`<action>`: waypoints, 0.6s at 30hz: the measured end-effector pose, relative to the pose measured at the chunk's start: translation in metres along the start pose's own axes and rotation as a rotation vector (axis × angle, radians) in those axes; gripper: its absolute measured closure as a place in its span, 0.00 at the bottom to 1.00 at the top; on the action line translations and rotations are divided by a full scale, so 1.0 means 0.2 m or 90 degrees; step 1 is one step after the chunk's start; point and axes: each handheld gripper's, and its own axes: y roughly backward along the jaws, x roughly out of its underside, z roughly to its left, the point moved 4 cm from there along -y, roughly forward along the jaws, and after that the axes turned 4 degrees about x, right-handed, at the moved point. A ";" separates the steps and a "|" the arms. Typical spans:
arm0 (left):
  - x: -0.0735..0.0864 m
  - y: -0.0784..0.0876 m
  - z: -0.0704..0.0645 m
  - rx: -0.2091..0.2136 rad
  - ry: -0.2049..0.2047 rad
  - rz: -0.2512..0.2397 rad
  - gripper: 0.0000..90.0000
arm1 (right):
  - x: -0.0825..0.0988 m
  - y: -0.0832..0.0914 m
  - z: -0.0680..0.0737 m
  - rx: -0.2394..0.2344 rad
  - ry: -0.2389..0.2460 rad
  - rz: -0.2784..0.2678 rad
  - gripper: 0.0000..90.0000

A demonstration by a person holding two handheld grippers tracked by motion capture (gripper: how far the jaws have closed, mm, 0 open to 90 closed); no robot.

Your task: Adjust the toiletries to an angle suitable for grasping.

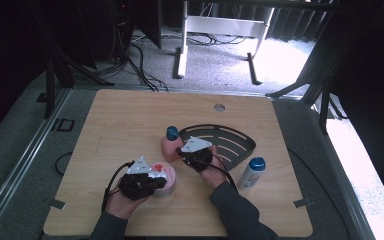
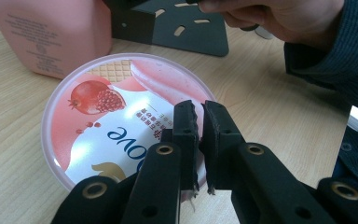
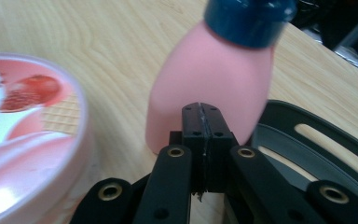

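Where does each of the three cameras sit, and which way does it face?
High view: above the person's side, facing forward and down on the wooden table; forearms and both hands show.
Left gripper view: rides on the left hand-held gripper, looking along its nearly shut jaws over the pink tub; the other hand shows beyond.
Right gripper view: rides on the right hand-held gripper, jaws shut, facing the pink bottle.
Shared: both gripper views show tub, bottle and black rack.

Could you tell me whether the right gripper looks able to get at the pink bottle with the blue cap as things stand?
Probably yes: the right gripper sits right beside the pink bottle with nothing between them, but its jaws are shut and would have to open first.
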 end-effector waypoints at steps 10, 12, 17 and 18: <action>0.00 -0.01 0.00 0.004 0.000 -0.003 0.93 | 0.02 0.10 -0.01 -0.007 -0.022 -0.003 1.00; 0.00 -0.01 -0.01 0.004 0.000 -0.005 0.93 | 0.03 0.12 0.01 -0.010 -0.024 -0.003 1.00; 0.00 -0.01 -0.01 0.005 -0.001 -0.005 0.93 | 0.13 0.25 0.11 -0.030 -0.009 0.012 1.00; 0.00 -0.01 -0.01 0.006 -0.001 -0.007 0.93 | 0.15 0.27 0.12 -0.034 -0.010 0.012 1.00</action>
